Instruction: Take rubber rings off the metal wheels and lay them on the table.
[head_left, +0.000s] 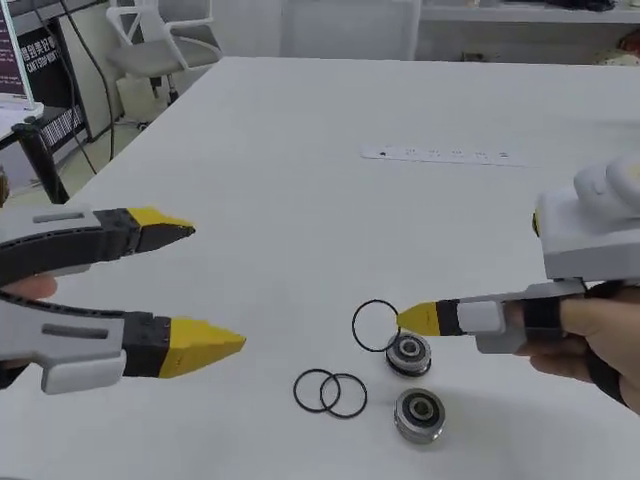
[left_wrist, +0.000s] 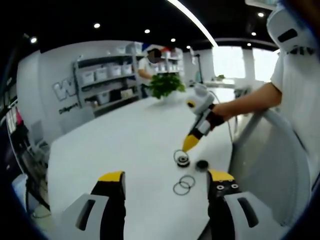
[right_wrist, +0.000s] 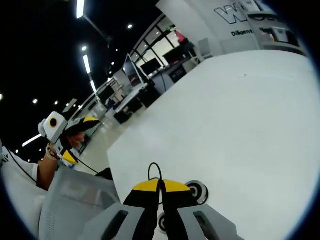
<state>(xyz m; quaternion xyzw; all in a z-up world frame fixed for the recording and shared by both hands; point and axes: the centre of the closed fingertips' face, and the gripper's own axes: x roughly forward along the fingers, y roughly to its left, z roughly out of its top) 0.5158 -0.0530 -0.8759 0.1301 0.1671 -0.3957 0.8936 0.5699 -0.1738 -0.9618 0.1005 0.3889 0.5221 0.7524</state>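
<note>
Head view: right tool (head_left: 401, 320) pinches a rubber ring (head_left: 354, 324) beside a metal wheel (head_left: 409, 354); left tool (head_left: 216, 287) spread.

Bright, even light from ceiling strips (left_wrist: 192, 22) casts faint shadows on the white worktop (head_left: 300, 160); both gripper views are soft and bend strongly at the edges.

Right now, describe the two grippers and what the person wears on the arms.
Both the left gripper and the right gripper have pointed yellow jaw tips, black sections behind them and pale grey bodies. A white short sleeve covers the right upper arm, and a black strap wraps the right hand.
</note>
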